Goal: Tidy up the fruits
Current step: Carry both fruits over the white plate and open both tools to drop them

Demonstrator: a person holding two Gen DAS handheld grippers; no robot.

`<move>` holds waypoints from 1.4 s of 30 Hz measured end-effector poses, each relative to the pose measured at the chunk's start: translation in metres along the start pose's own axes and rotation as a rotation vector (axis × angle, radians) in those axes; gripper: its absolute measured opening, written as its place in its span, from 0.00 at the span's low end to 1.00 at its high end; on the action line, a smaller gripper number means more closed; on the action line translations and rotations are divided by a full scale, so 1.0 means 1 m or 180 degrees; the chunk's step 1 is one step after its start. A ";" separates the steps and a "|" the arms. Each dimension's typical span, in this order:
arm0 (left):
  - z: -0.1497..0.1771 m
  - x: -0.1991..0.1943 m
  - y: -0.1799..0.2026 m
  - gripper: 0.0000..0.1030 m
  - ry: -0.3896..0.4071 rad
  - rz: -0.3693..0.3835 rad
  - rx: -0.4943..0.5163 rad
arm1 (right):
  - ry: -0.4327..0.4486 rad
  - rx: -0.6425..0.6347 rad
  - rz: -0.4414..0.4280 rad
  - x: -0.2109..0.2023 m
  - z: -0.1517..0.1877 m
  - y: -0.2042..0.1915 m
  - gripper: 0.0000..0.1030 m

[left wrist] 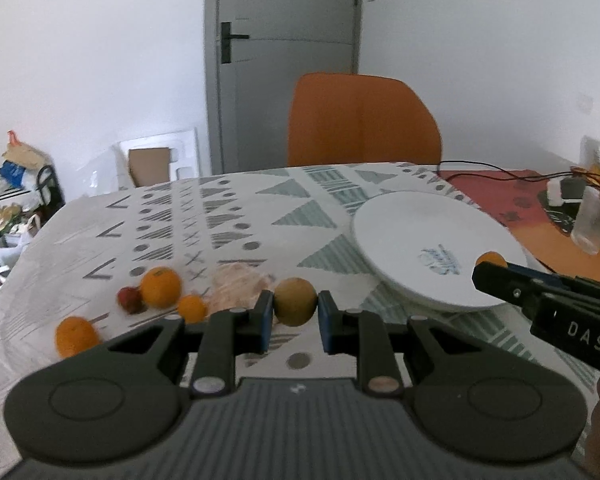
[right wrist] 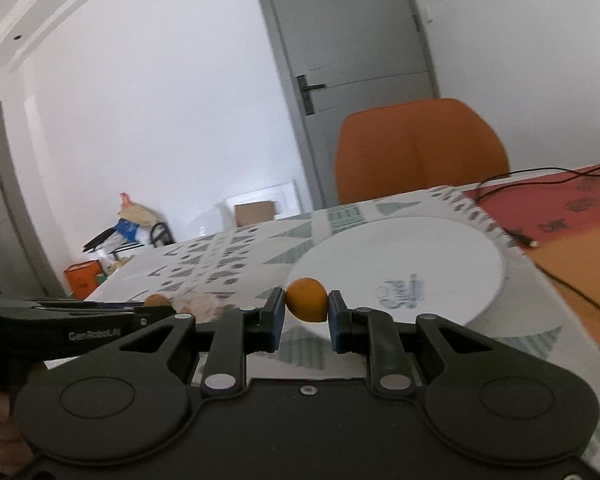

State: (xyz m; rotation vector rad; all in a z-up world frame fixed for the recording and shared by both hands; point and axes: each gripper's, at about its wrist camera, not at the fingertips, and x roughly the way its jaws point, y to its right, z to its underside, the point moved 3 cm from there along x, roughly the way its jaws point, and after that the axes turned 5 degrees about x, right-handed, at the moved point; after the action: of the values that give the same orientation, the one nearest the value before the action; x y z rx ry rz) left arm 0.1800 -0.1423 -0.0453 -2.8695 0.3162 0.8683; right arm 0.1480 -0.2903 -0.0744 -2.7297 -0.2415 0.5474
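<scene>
- Plate [left wrist: 428, 240] is the biggest task item I see: white, round, with a blue printed mark, lying on the patterned tablecloth [left wrist: 228, 216] at about 2 o'clock from my left gripper [left wrist: 295, 316].
- My left gripper is closed on a yellowish-green fruit [left wrist: 295, 301], which sits squarely between the blue pads, both of them touching its sides. It is round, dull-skinned, and the largest of the fruits.
- My right gripper [right wrist: 307, 314] clamps a small orange [right wrist: 307, 299], smooth and bright, pinched between its pads, in front of the plate's near rim at 12 o'clock.
- Only the left wrist view shows the loose fruit on the cloth at 10 o'clock: a big orange [left wrist: 161, 286], a second orange [left wrist: 76, 336] nearer the table edge, a smaller one [left wrist: 192, 308] and a dark red fruit [left wrist: 130, 299] touching the big orange.
- That view also shows the right gripper's tip reaching over the plate's near edge at 3 o'clock, the small orange peeking past it.
- The right wrist view shows the plate's full outline, and the left gripper's body at 9 o'clock.
</scene>
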 end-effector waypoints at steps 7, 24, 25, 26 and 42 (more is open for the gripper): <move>-0.011 0.009 0.024 0.22 0.0049 0.0136 0.0089 | 0.0054 0.0049 0.0168 -0.004 -0.004 0.025 0.21; -0.029 0.034 0.058 0.22 0.0079 0.0339 0.0211 | 0.0007 0.0202 0.0269 0.007 -0.001 0.051 0.22; -0.029 0.035 0.059 0.22 0.0079 0.0344 0.0216 | -0.0015 0.0220 0.0283 0.009 -0.001 0.053 0.24; -0.031 0.036 0.060 0.22 0.0085 0.0347 0.0221 | -0.0018 0.0226 0.0303 0.009 0.000 0.054 0.27; -0.043 0.049 0.074 0.24 0.0124 0.0467 0.0254 | -0.0009 0.0211 0.0400 0.003 0.000 0.058 0.32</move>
State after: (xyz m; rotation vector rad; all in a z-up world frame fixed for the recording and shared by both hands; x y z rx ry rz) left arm 0.2253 -0.2297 -0.0422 -2.8206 0.5589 0.8036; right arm 0.1564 -0.3430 -0.0960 -2.6928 -0.0518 0.5826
